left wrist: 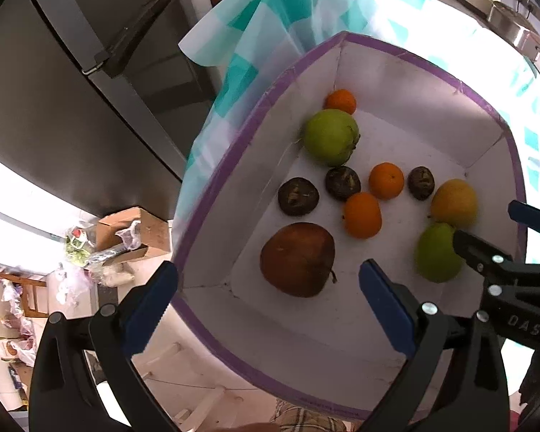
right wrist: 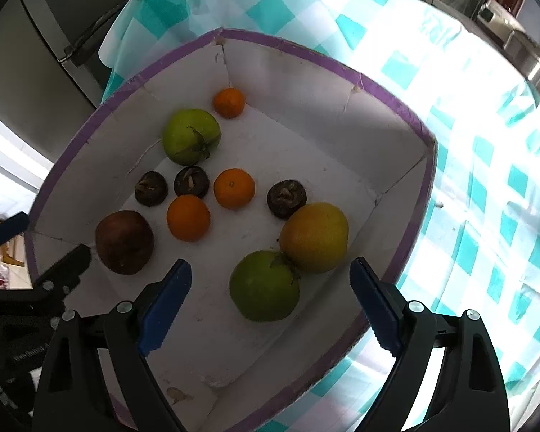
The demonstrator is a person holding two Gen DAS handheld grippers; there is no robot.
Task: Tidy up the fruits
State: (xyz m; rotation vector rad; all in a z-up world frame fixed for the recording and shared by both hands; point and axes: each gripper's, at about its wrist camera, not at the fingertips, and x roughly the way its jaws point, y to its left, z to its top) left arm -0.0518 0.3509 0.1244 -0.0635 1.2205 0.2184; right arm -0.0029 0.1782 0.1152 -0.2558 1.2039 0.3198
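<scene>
Both grippers, left gripper (left wrist: 268, 304) and right gripper (right wrist: 270, 300), are held spread above the purple-rimmed white cardboard box (right wrist: 342, 136); a round green fruit (right wrist: 264, 285) lies between the right fingers.

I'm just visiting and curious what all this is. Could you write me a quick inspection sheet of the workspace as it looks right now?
Surface: table under a teal-and-white checked cloth; a white box with purple rim sits on it.
Job's things: all in the box: three oranges, three small dark fruits, two green fruits, one yellow fruit touching the nearer green one, one brown apple.
Clutter: cardboard box and bags on the floor.
Grippers: left gripper open above the apple; right gripper open above the green fruit; neither holds anything.
Cables: nothing seen.
Surroundings: steel fridge; kitchen appliances beyond the table.
</scene>
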